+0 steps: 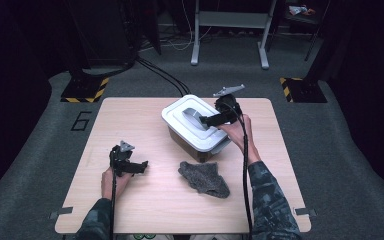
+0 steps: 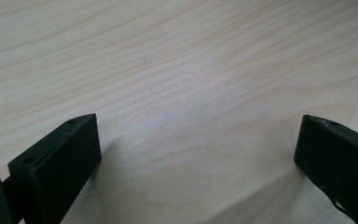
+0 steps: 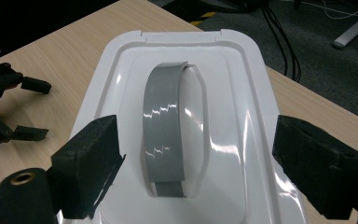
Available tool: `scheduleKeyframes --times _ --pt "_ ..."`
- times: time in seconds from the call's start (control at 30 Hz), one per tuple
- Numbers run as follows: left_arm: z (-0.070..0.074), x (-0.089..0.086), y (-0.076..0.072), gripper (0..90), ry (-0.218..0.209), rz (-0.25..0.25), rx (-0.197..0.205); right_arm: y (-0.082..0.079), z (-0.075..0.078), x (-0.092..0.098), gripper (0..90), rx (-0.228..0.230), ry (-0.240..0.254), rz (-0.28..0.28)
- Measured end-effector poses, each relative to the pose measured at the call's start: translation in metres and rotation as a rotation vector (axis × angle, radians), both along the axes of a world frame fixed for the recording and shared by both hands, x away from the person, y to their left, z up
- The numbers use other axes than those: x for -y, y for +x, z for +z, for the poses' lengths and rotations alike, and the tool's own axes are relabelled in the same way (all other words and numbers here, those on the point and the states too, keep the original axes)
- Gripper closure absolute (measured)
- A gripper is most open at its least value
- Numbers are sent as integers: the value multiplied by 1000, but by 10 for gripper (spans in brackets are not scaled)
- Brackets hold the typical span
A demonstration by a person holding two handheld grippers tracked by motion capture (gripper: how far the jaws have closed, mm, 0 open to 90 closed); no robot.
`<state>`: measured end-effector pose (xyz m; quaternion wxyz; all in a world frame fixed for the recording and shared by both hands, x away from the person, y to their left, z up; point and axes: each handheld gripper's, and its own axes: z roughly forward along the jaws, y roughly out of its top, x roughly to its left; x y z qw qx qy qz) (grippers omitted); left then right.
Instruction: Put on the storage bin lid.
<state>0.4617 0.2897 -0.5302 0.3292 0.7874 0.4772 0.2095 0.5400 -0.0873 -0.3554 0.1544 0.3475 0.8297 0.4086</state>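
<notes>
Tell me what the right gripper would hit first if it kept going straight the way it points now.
Most likely the grey handle on the white lid. The right gripper has its open jaws on either side of that handle, just short of it. Depth is hard to judge, so it might meet the lid surface first.

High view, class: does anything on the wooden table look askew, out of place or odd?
The white plastic box with a grey handle on its lid sits turned at an angle to the light wooden table edges, not square. The crumpled grey felt cloth lies loose in front of it. Nothing looks spilled or damaged.
</notes>
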Motion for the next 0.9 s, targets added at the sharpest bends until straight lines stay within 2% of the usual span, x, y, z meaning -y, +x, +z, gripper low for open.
scheduleKeyframes --times 0.2,0.27,0.43,0.7,0.9 --pt "0 0 0 0 -1 0 1 -9 7 24 109 32 8 -34" --pt "0 0 0 0 0 0 1 -12 8 32 103 30 18 -59" --pt "0 0 0 0 -1 0 1 -19 6 54 84 51 3 -93" --pt "0 0 0 0 -1 1 1 -34 -6 91 75 56 -16 -161" --pt "0 0 0 0 -1 0 1 -44 -25 116 74 57 -11 -208"
